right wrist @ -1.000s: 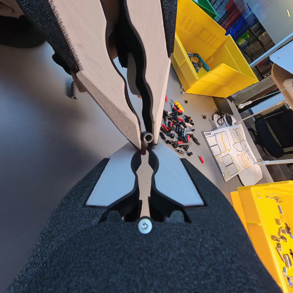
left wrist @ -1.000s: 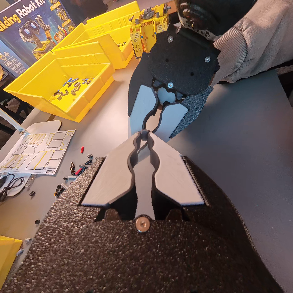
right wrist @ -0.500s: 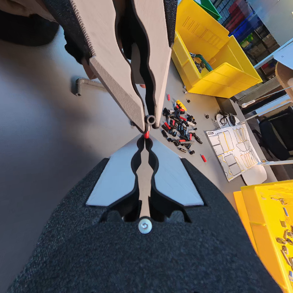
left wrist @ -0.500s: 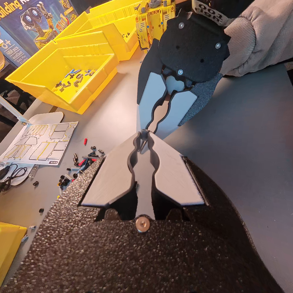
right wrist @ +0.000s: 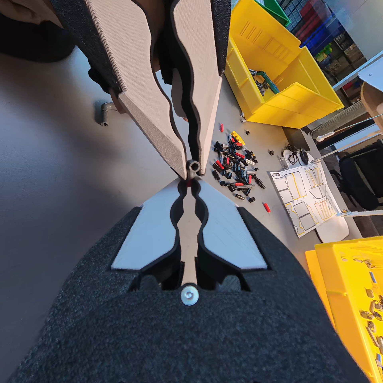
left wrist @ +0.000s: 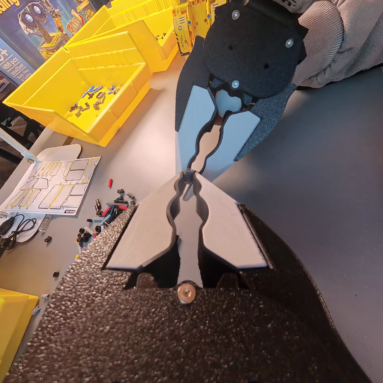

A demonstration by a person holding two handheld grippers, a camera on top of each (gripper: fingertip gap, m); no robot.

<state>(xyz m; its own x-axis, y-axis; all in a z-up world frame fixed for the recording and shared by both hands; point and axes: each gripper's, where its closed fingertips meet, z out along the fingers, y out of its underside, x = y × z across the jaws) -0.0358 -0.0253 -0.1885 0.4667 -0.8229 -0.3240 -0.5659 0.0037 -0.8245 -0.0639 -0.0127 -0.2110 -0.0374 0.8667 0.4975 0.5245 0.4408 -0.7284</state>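
Grey table, left tool pinching grey connector

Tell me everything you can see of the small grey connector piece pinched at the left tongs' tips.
The small grey plastic connector piece is a short matte tube with an open round bore, facing the right wrist camera, and a stub below. The left tongs are shut on it at their very tips, holding it above the grey table. A small red plastic pin, gripped in the right tongs, meets its lower end; whether the pin is seated cannot be told.
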